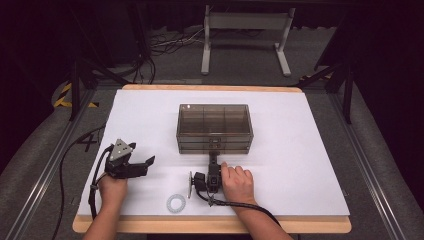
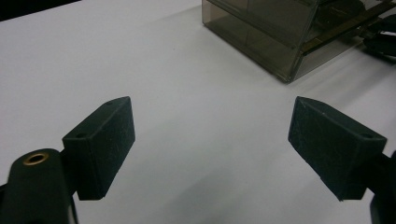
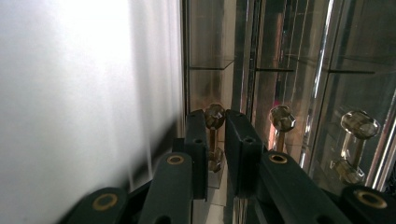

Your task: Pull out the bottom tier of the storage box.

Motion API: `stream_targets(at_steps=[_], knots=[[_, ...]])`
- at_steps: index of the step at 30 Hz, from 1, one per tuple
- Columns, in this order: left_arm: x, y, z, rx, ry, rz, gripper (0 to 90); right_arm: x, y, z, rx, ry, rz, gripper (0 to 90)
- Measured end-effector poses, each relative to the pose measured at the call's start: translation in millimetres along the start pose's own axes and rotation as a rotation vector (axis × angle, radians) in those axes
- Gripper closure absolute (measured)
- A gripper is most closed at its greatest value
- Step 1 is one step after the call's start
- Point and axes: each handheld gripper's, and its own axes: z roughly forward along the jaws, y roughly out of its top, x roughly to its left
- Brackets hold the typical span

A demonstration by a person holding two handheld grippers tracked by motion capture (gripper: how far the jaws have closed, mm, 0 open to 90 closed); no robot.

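Observation:
A smoked clear drawer box (image 1: 214,125) with three stacked drawers stands mid-table on the white sheet. My right gripper (image 1: 214,156) reaches its front, turned on its side. In the right gripper view the right gripper (image 3: 215,140) has its jaws shut on the lowest drawer's knob-ended handle (image 3: 215,115), the one nearest the table. The other two handles (image 3: 281,119) (image 3: 358,126) hang free beside it. My left gripper (image 1: 145,164) rests at the table's left, apart from the box. The left gripper (image 2: 210,140) stands wide open over bare white surface, with a corner of the box (image 2: 261,37) ahead.
A white ring (image 1: 176,203) lies near the table's front edge, between my two hands. The wooden table edge (image 1: 210,226) runs close behind the wrists. A white stand (image 1: 245,37) is on the floor beyond the table.

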Motion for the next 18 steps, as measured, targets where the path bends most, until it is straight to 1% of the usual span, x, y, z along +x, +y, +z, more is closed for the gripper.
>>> stream_targets(at_steps=[6,18], knots=[[0.5,0.1,0.2,-0.001,0.002,0.000,15.6,0.8,-0.9,-4.4,-0.005,0.002,-0.002,80.2],[0.4,0.5,0.9,-0.005,0.001,0.001,15.6,3.9,-2.7,-14.8,-0.017,0.002,0.010,80.2]])
